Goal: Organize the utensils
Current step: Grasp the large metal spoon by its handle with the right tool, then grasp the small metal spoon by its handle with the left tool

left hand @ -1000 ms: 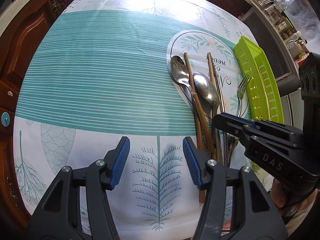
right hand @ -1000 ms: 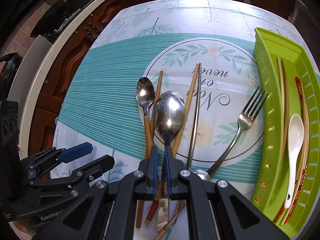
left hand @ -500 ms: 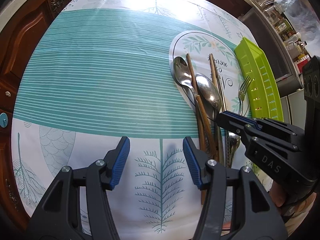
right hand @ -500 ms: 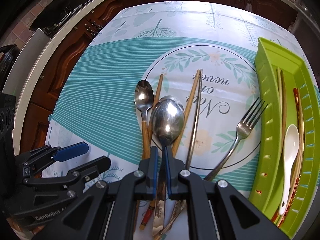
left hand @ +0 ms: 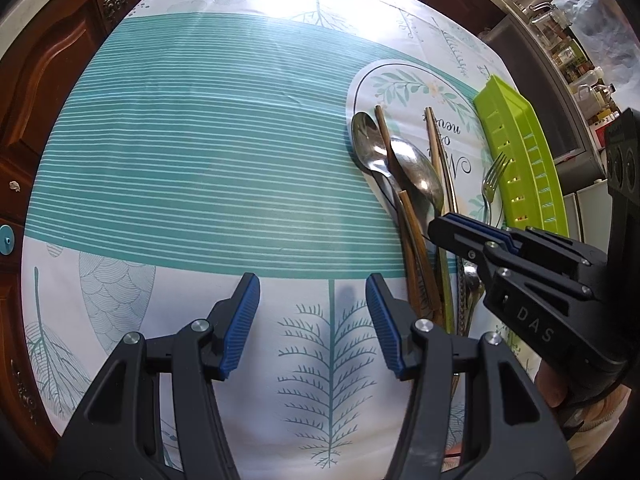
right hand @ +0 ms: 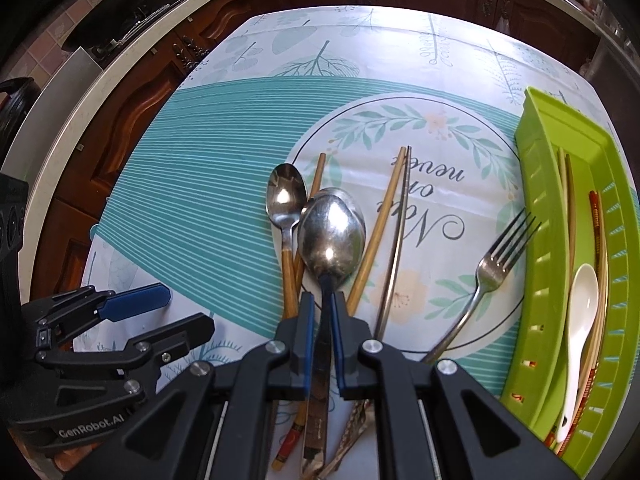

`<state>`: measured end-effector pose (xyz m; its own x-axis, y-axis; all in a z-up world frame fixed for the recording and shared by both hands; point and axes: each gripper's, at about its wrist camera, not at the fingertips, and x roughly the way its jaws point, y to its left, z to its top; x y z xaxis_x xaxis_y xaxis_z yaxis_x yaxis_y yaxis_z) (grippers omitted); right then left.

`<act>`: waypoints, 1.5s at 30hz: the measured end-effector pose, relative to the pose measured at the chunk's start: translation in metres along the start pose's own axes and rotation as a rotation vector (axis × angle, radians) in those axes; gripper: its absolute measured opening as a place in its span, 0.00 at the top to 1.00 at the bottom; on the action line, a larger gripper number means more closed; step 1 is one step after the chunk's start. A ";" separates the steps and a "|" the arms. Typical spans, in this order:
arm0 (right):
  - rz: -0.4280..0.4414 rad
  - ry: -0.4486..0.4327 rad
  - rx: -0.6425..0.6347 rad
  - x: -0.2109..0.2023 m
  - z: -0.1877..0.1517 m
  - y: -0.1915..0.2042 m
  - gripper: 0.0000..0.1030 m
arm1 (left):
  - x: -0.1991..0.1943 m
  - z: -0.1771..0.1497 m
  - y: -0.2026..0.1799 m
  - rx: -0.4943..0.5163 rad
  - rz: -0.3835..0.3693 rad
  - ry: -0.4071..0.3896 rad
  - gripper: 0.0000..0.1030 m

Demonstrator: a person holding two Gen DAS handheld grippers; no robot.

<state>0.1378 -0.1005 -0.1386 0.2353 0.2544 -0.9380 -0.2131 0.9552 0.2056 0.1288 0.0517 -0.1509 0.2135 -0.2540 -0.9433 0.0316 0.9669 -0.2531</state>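
Observation:
A large steel spoon [right hand: 332, 236] lies on top of a pile of utensils on the patterned tablecloth. Its dark handle runs between the pads of my right gripper [right hand: 322, 300], whose jaws are opening, with a thin gap beside the handle. Under and beside it lie a small wooden-handled spoon [right hand: 286, 196], wooden chopsticks [right hand: 380, 232] and a fork [right hand: 492, 268]. My left gripper [left hand: 312, 292] hangs open over bare cloth, left of the pile, with nothing between its fingers. The green tray [right hand: 536, 184] on the right holds a white spoon [right hand: 580, 300] and chopsticks.
Dark wooden cabinets [left hand: 48, 64] ring the table's far and left sides. A counter with jars [left hand: 560, 32] stands beyond the tray. A wide teal-striped stretch of cloth [left hand: 200, 140] lies left of the utensils.
The right gripper's jaws have parted slightly around the large spoon's handle, and its view has tilted a little. The left gripper has stayed still and open.

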 end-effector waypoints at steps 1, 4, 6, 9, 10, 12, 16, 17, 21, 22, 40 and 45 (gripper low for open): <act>0.006 -0.001 -0.001 0.000 0.001 0.000 0.89 | 0.000 0.000 0.000 0.000 0.000 0.000 0.49; 0.010 0.001 -0.011 0.001 0.002 0.001 0.85 | 0.000 0.000 0.001 0.000 0.000 -0.004 0.49; 0.000 0.001 -0.022 0.001 0.003 0.002 0.85 | 0.000 0.001 0.001 -0.002 -0.001 -0.005 0.49; -0.012 0.004 -0.025 0.002 0.006 0.003 0.85 | 0.001 0.002 0.002 -0.006 -0.001 -0.003 0.49; -0.012 0.005 -0.022 0.001 0.006 0.002 0.85 | 0.001 0.003 0.002 -0.006 -0.001 -0.002 0.49; -0.009 -0.002 -0.018 0.000 0.006 0.001 0.85 | 0.001 0.003 0.003 -0.007 -0.001 -0.003 0.49; -0.011 0.009 -0.023 0.004 0.009 0.001 0.85 | 0.002 0.004 0.003 -0.007 -0.003 -0.003 0.49; -0.009 0.015 -0.024 0.006 0.010 0.001 0.85 | 0.003 0.004 0.003 -0.007 -0.003 -0.004 0.49; -0.002 0.027 -0.033 0.013 0.011 0.001 0.85 | 0.003 0.005 0.003 -0.006 -0.005 -0.005 0.49; -0.004 0.015 -0.036 0.013 0.011 0.001 0.85 | 0.003 0.005 0.003 -0.006 -0.006 -0.005 0.49; 0.071 -0.024 0.049 0.000 -0.005 -0.019 0.94 | -0.002 0.048 -0.027 0.023 -0.041 -0.020 0.49; 0.099 -0.047 0.090 -0.010 -0.011 -0.032 0.94 | 0.017 0.061 -0.034 -0.017 -0.052 0.035 0.53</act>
<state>0.1318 -0.1350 -0.1387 0.2618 0.3532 -0.8982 -0.1521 0.9341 0.3230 0.1911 0.0157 -0.1450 0.1779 -0.3051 -0.9355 0.0254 0.9518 -0.3056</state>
